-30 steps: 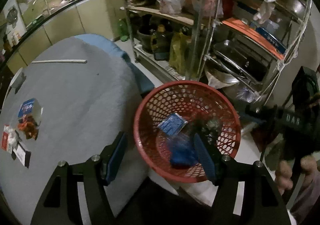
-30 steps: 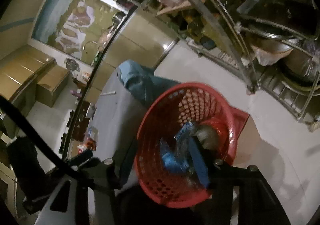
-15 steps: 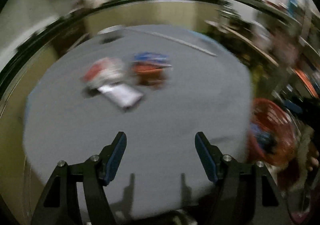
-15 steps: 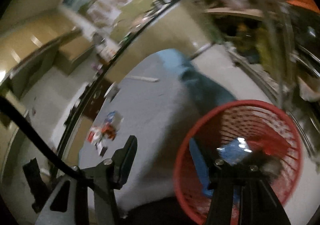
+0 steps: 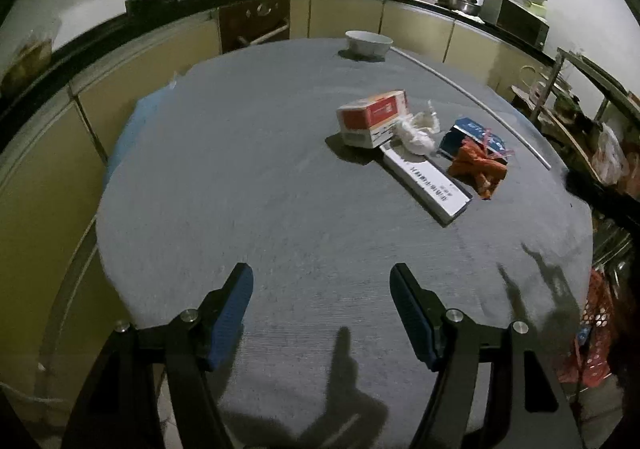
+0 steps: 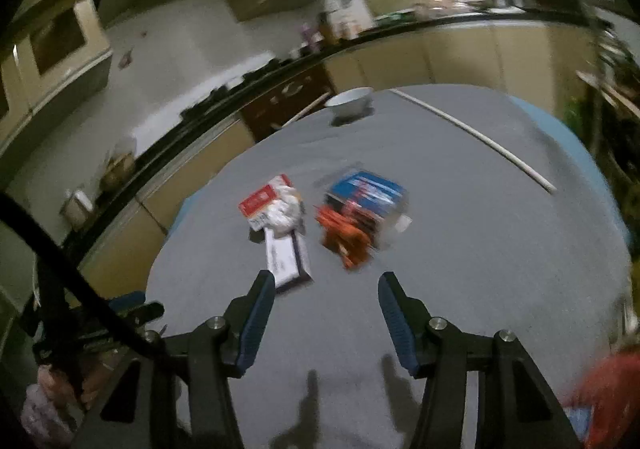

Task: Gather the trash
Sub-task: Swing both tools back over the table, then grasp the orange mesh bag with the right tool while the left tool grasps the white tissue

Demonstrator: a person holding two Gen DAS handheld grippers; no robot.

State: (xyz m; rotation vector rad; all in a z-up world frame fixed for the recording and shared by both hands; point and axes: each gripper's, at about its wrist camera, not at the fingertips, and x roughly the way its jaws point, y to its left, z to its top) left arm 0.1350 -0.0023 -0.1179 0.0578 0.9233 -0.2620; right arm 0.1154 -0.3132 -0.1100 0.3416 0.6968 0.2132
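Observation:
A heap of trash lies on the grey round table (image 5: 248, 185): a red and white carton (image 5: 370, 117), crumpled white paper (image 5: 416, 131), a long flat white box (image 5: 426, 181), a blue packet (image 5: 474, 135) and an orange wrapper (image 5: 478, 165). My left gripper (image 5: 322, 309) is open and empty over the near table edge, well short of the heap. My right gripper (image 6: 326, 311) is open and empty, just short of the long box (image 6: 286, 257) and the orange wrapper (image 6: 344, 237). The red basket (image 5: 596, 333) stands low at the right, off the table.
A white bowl (image 5: 368, 43) and a thin white rod (image 5: 472, 101) lie at the far side of the table. Kitchen cabinets and a counter with a sink run behind. A metal rack (image 5: 592, 121) stands on the right.
Both grippers swung away from over the red basket to face the table and the trash heap. Both stay open and empty.

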